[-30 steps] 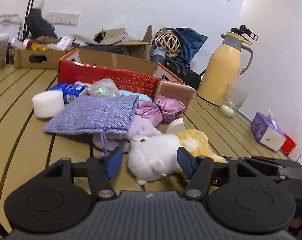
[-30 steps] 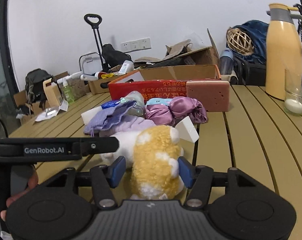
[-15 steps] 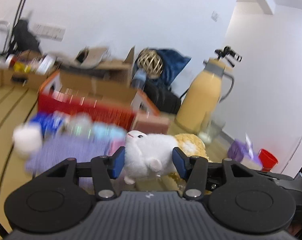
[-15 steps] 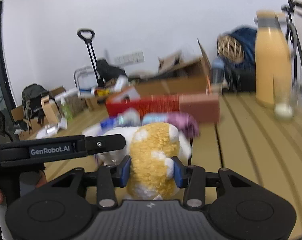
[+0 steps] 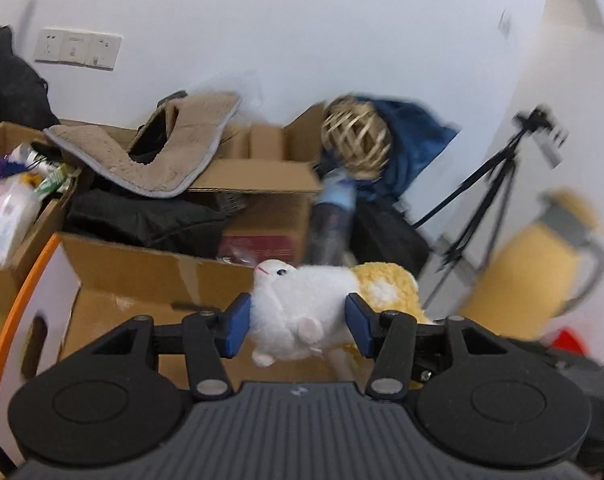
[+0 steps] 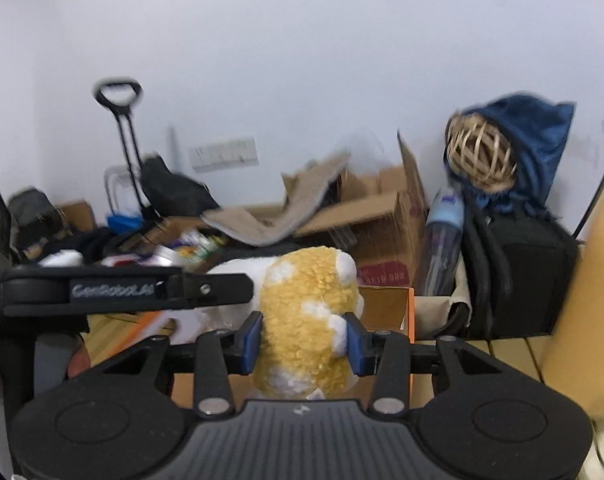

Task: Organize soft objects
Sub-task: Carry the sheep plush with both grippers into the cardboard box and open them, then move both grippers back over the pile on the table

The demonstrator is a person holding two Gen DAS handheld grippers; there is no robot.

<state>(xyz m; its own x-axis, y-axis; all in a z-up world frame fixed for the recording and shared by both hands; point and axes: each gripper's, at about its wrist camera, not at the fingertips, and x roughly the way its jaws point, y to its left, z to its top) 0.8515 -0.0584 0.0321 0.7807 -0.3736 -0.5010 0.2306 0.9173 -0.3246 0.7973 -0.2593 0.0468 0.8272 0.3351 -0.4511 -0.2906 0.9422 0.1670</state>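
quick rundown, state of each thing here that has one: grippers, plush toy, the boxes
left gripper: shut on the plush toy's white front end
right gripper: shut on the plush toy's yellow rear end
plush toy: held in the air by both grippers, squeezed at each end
orange-edged box: open at the top, directly below the toy
cardboard box behind: flaps open, beige mat draped over it

Count: 1 plush toy (image 5: 302, 312), white front, yellow back, clamped between 2 grippers: left gripper (image 5: 298, 326) on the white end, right gripper (image 6: 302, 340) on the yellow end. Ahead of the tools: 1 open cardboard box (image 5: 150, 276), 1 wicker ball (image 5: 356, 138), 1 yellow thermos (image 5: 534, 276).
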